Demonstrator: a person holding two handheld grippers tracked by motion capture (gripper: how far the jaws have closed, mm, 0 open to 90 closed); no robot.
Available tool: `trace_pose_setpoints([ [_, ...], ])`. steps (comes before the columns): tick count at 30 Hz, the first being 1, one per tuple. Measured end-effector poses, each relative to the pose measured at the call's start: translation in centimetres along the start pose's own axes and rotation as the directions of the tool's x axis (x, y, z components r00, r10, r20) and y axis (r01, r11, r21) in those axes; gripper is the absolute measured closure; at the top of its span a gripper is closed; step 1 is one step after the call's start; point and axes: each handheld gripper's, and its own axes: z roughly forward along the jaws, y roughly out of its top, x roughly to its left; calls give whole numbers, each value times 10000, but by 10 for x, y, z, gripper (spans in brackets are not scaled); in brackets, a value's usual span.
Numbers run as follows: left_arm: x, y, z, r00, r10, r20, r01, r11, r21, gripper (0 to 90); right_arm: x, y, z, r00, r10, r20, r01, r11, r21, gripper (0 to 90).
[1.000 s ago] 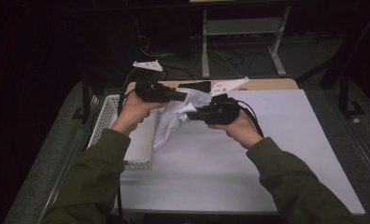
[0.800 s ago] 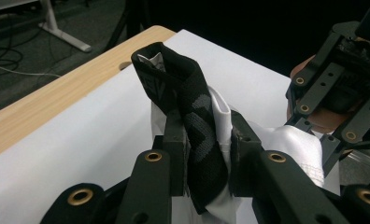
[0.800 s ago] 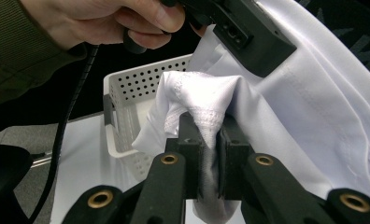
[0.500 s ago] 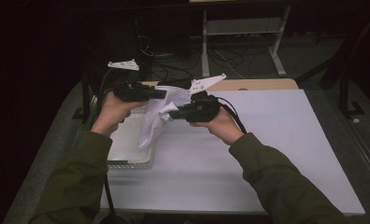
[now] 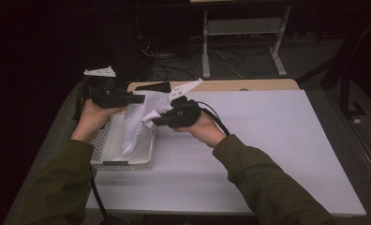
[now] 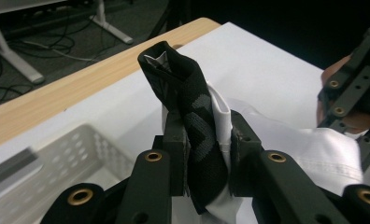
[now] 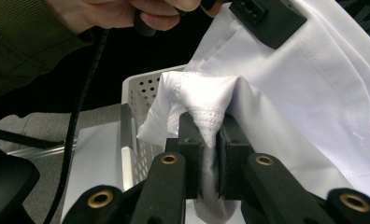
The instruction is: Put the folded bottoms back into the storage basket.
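both hands have been sliding left since the earlier frame, bringing the cloth [image 5: 137, 123] over the basket [image 5: 122, 161]. in the high view it is hanging between the left gripper [image 5: 139, 99] and right gripper [image 5: 156, 123]. in the left gripper view, jaws are pinching its black trim. in the right gripper view, jaws are clamping a white fold.

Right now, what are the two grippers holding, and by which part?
Both hold one white garment above the basket: left gripper on its black patterned band, right gripper on a stitched white hem.
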Motion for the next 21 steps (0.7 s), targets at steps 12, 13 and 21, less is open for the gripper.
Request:
trace_pose_setpoints([
  [12, 26, -30, -18, 9964, -440, -724, 454, 9988, 180, 731, 12, -2, 33, 9991, -273, -329, 291, 9980, 563, 812],
  [13, 27, -31, -19, 9960, -434, -787, 454, 9987, 227, 731, 14, -2, 36, 9989, -271, -386, 293, 9979, 579, 812],
  [21, 39, -44, -26, 9893, -336, -1421, 418, 9976, 552, 731, 19, -5, 56, 9979, -311, -567, 359, 9957, 851, 811],
])
